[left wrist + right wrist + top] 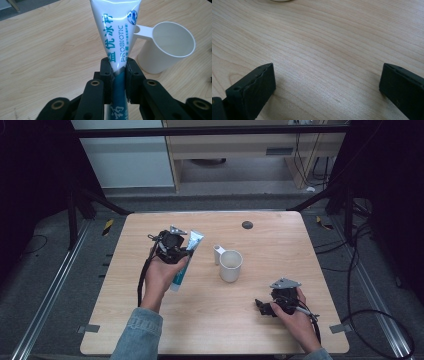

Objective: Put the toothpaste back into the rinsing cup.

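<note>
A white and teal toothpaste tube (pixel 186 262) is clamped in my left gripper (pixel 176 254), held above the table's left half. In the left gripper view the two black jaws pinch the tube (pixel 116 37) near its middle, where my left gripper (pixel 119 75) is shut on it; the flat crimped end points away, toward a white cup (pixel 165 47). The same handled cup (pixel 230 265) stands upright at the table's middle, just right of the tube. My right gripper (pixel 261 306) rests low near the front right, and its jaws (pixel 327 82) stand wide apart over bare wood.
A light wooden table (pixel 280 240) carries a small dark round spot (pixel 247 225) near its far edge. Metal rails and cables run along the floor on both sides. A cabinet stands beyond the table.
</note>
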Motion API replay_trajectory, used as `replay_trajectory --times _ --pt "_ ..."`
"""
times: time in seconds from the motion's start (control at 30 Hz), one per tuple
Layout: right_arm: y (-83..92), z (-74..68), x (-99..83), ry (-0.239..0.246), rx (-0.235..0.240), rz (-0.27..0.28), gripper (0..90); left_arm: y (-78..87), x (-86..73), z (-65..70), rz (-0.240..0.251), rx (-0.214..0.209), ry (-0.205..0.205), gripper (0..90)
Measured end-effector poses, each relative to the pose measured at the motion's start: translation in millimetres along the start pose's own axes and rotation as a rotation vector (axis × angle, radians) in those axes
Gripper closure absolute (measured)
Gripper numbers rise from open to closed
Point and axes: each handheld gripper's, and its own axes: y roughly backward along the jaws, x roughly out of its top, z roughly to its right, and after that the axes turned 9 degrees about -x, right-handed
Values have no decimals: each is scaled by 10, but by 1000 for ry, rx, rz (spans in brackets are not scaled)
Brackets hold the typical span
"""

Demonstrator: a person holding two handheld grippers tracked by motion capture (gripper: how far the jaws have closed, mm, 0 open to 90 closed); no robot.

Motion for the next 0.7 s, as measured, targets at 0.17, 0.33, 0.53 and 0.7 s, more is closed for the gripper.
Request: replay_trajectory --times 0.17,0.33,0.53,0.7 --pt "0 1 0 1 0 0 7 -49 47 96 13 1 -14 780" --pt "0 1 0 2 0 1 8 -102 89 163 26 -11 -18 780" --pt "0 1 0 1 0 0 7 -54 154 137 60 -4 -8 780" --pt "0 1 0 0 0 0 7 -4 206 160 106 7 1 780"
